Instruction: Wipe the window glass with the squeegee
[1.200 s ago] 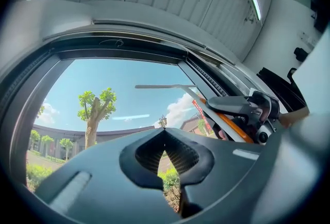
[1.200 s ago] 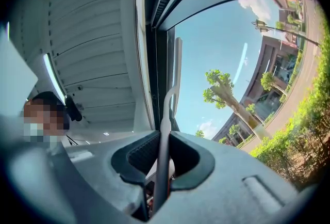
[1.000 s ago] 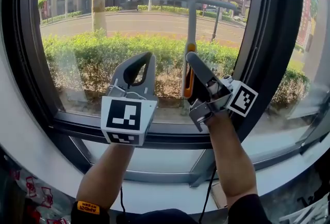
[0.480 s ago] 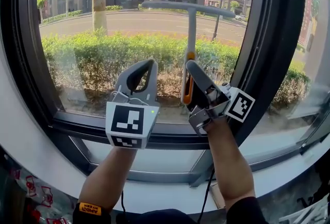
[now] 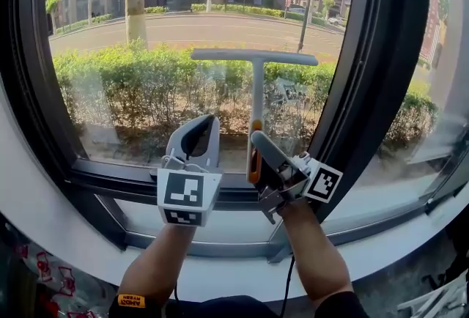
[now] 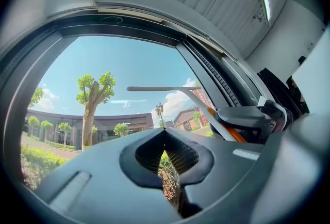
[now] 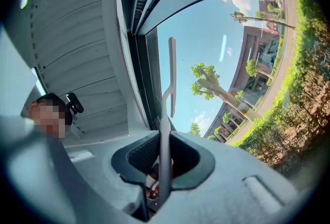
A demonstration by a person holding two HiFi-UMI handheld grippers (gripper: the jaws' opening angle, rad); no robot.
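The squeegee (image 5: 257, 86) has a grey T-shaped blade pressed flat to the window glass (image 5: 132, 82), a grey shaft and an orange grip. My right gripper (image 5: 256, 145) is shut on that orange grip, low by the sill. In the right gripper view the shaft (image 7: 164, 130) runs up out of the right gripper (image 7: 163, 141) to the blade. My left gripper (image 5: 207, 125) hovers just left of it, shut with nothing in it. In the left gripper view the left gripper (image 6: 164, 133) has its jaw tips meeting, and the squeegee blade (image 6: 157, 88) shows beyond.
A thick dark mullion (image 5: 375, 53) stands right of the squeegee, with another pane beyond it. The dark lower window frame (image 5: 110, 179) and a pale sill (image 5: 220, 276) run below the grippers. Outside are a hedge, a road and a building.
The squeegee blade has slid down the glass, from near the top of the pane to mid height. Both grippers have dropped lower towards the sill.
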